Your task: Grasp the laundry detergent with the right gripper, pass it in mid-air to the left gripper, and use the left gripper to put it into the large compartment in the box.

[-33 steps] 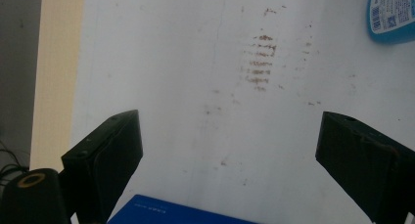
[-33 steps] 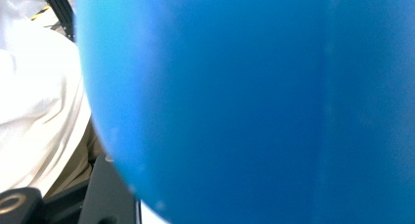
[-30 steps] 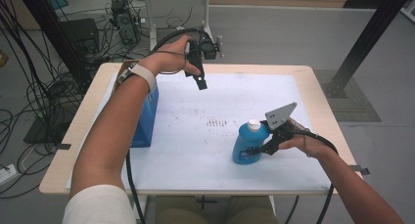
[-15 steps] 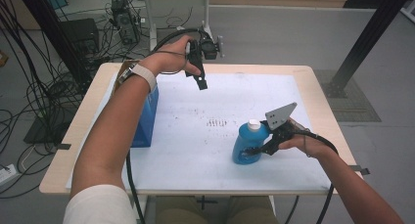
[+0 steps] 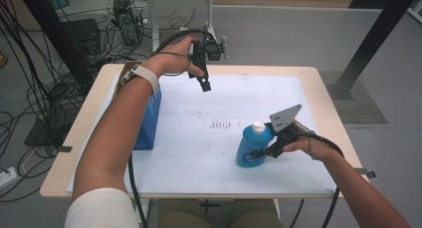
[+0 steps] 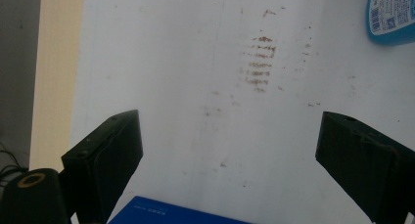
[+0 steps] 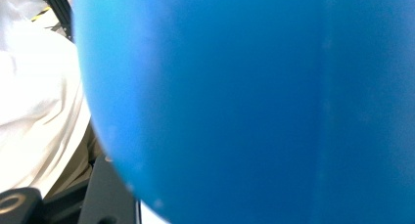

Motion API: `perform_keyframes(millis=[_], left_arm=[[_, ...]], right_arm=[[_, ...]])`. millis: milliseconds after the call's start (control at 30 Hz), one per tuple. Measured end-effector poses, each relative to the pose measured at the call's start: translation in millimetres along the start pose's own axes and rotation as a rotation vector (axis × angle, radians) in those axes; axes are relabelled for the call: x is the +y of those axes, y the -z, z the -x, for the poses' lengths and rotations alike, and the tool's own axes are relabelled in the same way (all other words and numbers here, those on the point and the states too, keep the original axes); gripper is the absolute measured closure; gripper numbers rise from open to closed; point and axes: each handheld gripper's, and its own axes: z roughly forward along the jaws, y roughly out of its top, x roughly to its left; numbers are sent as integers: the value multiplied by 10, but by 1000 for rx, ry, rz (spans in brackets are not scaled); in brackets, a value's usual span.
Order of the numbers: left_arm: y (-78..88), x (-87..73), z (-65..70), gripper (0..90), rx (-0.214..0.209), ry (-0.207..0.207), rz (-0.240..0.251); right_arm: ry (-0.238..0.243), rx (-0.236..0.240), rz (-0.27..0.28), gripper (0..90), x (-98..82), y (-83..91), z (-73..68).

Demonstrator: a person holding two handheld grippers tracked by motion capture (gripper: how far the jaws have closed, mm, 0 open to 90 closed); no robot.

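Here, item one: a blue bottle (image 5: pixel 250 149), translucent plastic filled with blue liquid, rounded and broad at the base, narrowing to a short neck under a white screw cap (image 5: pixel 258 127); it stands upright on the white mat (image 5: pixel 199 153) at the lower right of centre in the high view, its label turned away there; in the left gripper view a corner of it shows at the upper right edge, a pale label with small print on the blue body (image 6: pixel 391 16); in the right gripper view its blue wall (image 7: pixel 254 101) sits very close to the lens, smooth and blurred. Item two: the right gripper (image 5: pixel 259 152), held level at the right of the bottle, jaws closed on the bottle's lower body, a grey three-cornered plate above it. Item three: the left gripper (image 5: pixel 204 83), held aloft at the upper centre of the high view, pointing down over the mat; its jaws stand wide apart with nothing between them, bare mat visible in the gap in its own view. Item four: a blue box (image 5: pixel 149 121), upright at the left edge of the mat, partly behind the left forearm, well apart from the bottle; its top edge shows at the bottom of the left gripper view. Item five: faint brown marks (image 5: pixel 220 124) in short rows at the mat's centre.
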Motion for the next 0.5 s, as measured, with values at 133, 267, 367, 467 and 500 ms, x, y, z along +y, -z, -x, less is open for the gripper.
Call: perform_keyframes(millis=[133,267,367,467,500], left_arm=[[1,0,-1,106,1,0,0],[2,0,0,106,1,0,1],[5,-3,1,106,2,1,2],[9,-8,1,106,3,3,2],[11,-11,0,106,4,4,4]], right_arm=[[-1,0,0,429,0,-1,-1],[-1,0,0,429,0,-1,1],[-1,0,0,429,0,-1,0],[-3,0,1,429,-2,-1,0],[-2,0,1,429,-1,-1,-1]])
